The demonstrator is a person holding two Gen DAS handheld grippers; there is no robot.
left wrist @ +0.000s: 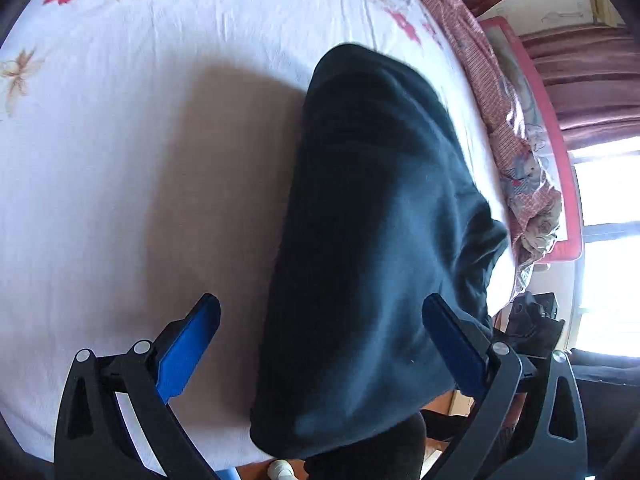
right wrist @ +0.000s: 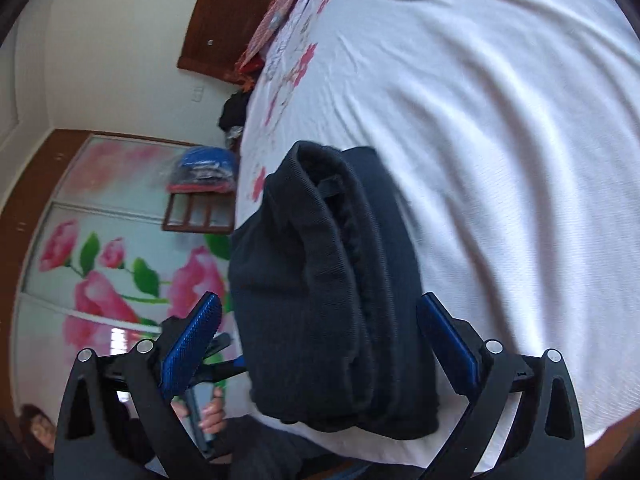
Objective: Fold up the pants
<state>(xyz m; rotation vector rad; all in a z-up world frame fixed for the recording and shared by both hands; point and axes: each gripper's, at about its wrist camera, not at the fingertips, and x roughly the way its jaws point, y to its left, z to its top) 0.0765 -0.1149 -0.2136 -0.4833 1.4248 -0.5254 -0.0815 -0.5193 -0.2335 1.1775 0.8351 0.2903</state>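
Note:
The dark navy pants [left wrist: 372,240] lie folded into a long thick bundle on the white flowered bed sheet [left wrist: 120,160], reaching to the bed's near edge. My left gripper [left wrist: 320,320] hovers over their near end, jaws wide open; its right blue pad [left wrist: 452,344] sits by the cloth's edge without pinching it. In the right wrist view the pants [right wrist: 320,280] show as stacked layers seen end-on. My right gripper [right wrist: 320,320] stands wide open around that end, and both pads are clear of the cloth.
A pink patterned blanket [left wrist: 520,152] is bunched along the bed's far side, below a bright window [left wrist: 608,240]. A flower-printed wardrobe [right wrist: 100,260] and a small stand with a blue bag [right wrist: 204,172] stand beside the bed. A hand [right wrist: 212,412] holds the other gripper.

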